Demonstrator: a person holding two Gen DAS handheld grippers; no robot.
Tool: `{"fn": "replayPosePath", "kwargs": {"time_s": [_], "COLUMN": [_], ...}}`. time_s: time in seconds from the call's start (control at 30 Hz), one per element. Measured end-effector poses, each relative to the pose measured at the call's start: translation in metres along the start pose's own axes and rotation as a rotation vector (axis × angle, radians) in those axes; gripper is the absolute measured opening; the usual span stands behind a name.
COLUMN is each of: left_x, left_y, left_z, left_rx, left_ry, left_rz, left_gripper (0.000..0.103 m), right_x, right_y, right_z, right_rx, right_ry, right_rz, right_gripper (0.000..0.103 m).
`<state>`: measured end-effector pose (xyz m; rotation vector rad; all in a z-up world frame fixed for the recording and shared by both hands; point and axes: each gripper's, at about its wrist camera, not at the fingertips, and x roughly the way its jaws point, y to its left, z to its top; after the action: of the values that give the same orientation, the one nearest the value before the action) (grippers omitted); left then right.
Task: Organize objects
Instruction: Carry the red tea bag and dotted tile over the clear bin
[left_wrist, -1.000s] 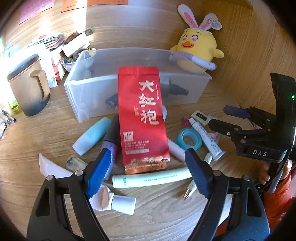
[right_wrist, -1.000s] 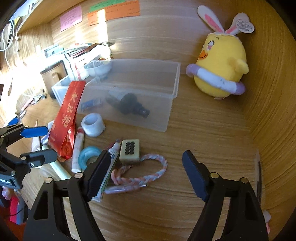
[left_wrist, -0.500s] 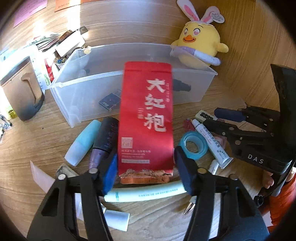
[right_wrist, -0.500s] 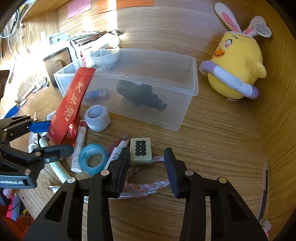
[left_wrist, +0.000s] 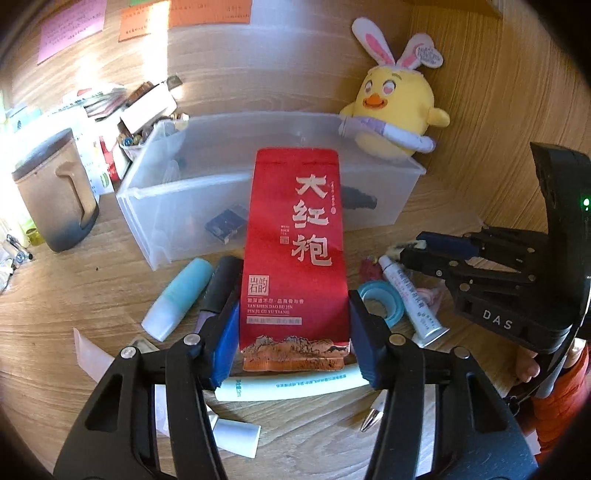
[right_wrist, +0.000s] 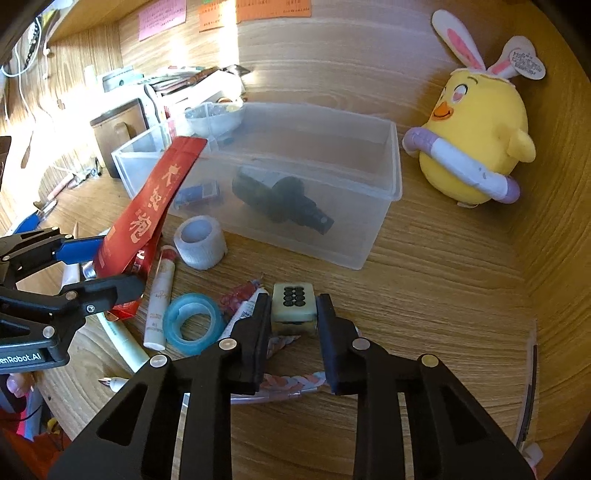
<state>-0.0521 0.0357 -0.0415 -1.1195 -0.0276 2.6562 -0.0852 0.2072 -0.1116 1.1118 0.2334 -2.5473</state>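
Observation:
My left gripper (left_wrist: 291, 332) is shut on the lower part of a red tea pouch (left_wrist: 291, 229) with gold characters, which stands tilted up off the wooden desk in front of a clear plastic bin (left_wrist: 406, 192). In the right wrist view the same pouch (right_wrist: 147, 218) leans between the left gripper's (right_wrist: 107, 266) fingers. My right gripper (right_wrist: 293, 317) has its jaws closing on a cream mahjong tile (right_wrist: 294, 299) with dark dots, and both pads touch its sides. The bin (right_wrist: 369, 229) holds a dark bottle (right_wrist: 284, 203) and a small blue box (right_wrist: 197, 192).
On the desk lie a blue tape ring (right_wrist: 194, 325), a white bandage roll (right_wrist: 201, 242), a braided cord (right_wrist: 291, 382), a teal tube (left_wrist: 177, 299) and a pale green tube (left_wrist: 291, 386). A yellow plush chick (right_wrist: 476, 147) sits right of the bin. A mug (left_wrist: 55, 195) stands at the left.
The left jaws closed on the red pouch and raised it off the desk. The right jaws narrowed from wide open until they closed around the mahjong tile.

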Motion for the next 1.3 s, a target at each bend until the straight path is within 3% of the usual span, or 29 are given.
{"fn": "replayPosePath", "kwargs": {"time_s": [0.43, 0.77, 1.3], "left_x": [-0.025, -0.042, -0.031], "left_y": [0.007, 0.013, 0.035], "left_z": [0.021, 0.042, 0.090], "left_rx": [-0.029, -0.010, -0.044], "left_ry": [-0.106, -0.178, -0.196], "left_rz": [-0.015, 0.036, 0.028], "left_gripper": [0.054, 0.054, 0.054], "right_x": [-0.028, -0.045, -0.056], "right_y": [0.004, 0.005, -0.004], "right_z": [0.021, 0.040, 0.092], "right_rx": [0.012, 0.032, 0.040], "right_ry": [-0.103, -0.183, -0.295], "right_rz": [0.009, 0.037, 0.024], "right_gripper": [0.022, 0.022, 0.022]}}
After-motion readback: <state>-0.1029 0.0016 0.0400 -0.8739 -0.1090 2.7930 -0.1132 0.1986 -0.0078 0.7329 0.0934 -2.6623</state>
